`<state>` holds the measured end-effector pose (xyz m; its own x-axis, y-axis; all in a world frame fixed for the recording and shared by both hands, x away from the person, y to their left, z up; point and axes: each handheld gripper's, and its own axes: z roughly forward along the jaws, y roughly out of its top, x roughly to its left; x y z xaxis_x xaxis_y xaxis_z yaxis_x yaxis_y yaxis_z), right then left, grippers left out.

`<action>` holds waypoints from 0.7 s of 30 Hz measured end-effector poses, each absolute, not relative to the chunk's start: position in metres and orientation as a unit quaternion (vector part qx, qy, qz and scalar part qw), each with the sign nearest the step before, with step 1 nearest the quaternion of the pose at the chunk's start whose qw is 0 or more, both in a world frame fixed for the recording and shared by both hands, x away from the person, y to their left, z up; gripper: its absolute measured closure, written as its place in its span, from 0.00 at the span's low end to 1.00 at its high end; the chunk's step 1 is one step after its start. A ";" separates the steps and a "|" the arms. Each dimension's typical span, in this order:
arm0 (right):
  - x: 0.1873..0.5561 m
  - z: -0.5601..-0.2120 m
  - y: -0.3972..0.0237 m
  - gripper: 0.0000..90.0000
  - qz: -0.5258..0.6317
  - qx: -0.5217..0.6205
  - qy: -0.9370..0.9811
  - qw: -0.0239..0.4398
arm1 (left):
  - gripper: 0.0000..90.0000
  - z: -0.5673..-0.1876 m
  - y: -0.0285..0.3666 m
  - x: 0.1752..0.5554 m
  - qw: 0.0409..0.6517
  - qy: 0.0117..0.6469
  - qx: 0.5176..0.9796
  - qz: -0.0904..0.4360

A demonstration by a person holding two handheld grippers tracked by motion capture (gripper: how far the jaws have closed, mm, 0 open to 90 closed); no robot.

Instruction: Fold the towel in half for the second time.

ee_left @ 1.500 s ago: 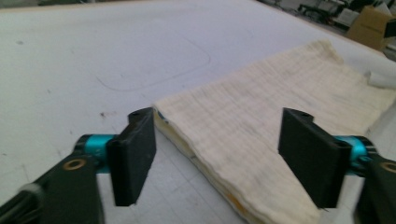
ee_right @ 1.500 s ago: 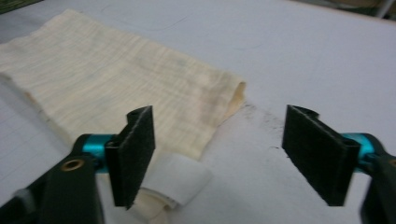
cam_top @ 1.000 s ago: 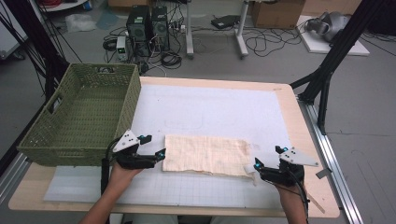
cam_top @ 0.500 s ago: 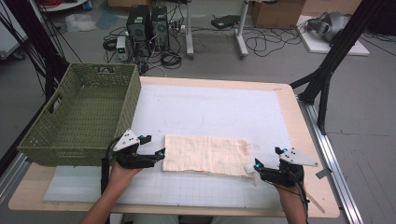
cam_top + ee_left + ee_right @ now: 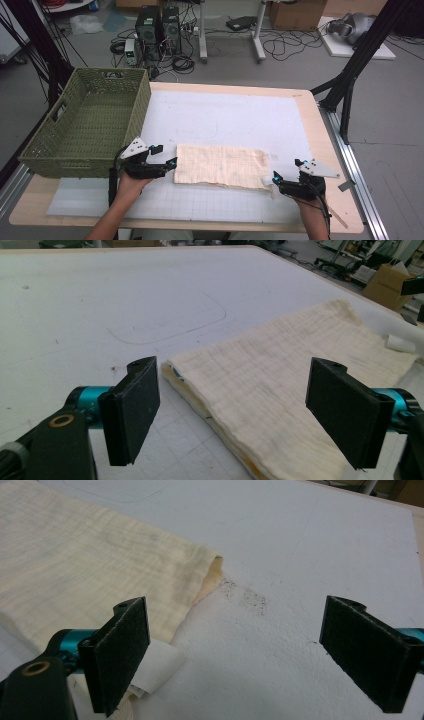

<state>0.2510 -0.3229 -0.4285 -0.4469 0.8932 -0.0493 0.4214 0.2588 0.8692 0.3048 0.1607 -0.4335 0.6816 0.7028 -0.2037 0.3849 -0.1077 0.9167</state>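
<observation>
Two hand-held black grippers, left (image 5: 172, 162) and right (image 5: 274, 179), jaws spread wide, gripping nothing, at opposite ends of folded cream gauze cloth (image 5: 220, 166).

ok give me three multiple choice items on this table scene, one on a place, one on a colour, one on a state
1. Where is the basket?
A. at the table's left edge
B. at the table's right edge
C. on top of the cloth

2. What colour is the folded cloth?
A. dark blue
B. pale cream
C. red

3. How do the left tongs stand?
A. shut on the cloth
B. open, jaws either side of the cloth's end
C. shut on the basket rim

Answers:
1 A, the high view shows the green basket left of the cloth.
2 B, it looks pale cream in every view.
3 B, the left gripper view shows both jaws wide apart, the cloth's corner between them.
</observation>
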 end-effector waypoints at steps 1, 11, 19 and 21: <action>0.251 -0.428 -0.324 0.13 0.418 0.446 0.740 0.281 | 0.24 -0.433 0.160 0.307 0.555 0.373 0.730 0.143; 0.250 -0.429 -0.327 0.13 0.424 0.451 0.736 0.275 | 0.24 -0.413 0.148 0.331 0.556 0.380 0.723 0.156; 0.251 -0.430 -0.324 0.13 0.425 0.446 0.741 0.268 | 0.29 -0.401 0.134 0.359 0.532 0.385 0.737 0.162; 0.252 -0.430 -0.323 0.13 0.423 0.445 0.743 0.267 | 0.31 -0.405 0.130 0.366 0.521 0.394 0.740 0.163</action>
<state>0.2517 -0.3231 -0.4305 -0.4617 0.8868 -0.0193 0.4352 0.2454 0.8662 0.3659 0.1300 -0.4053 0.6370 0.7521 -0.1688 0.4119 -0.1471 0.8993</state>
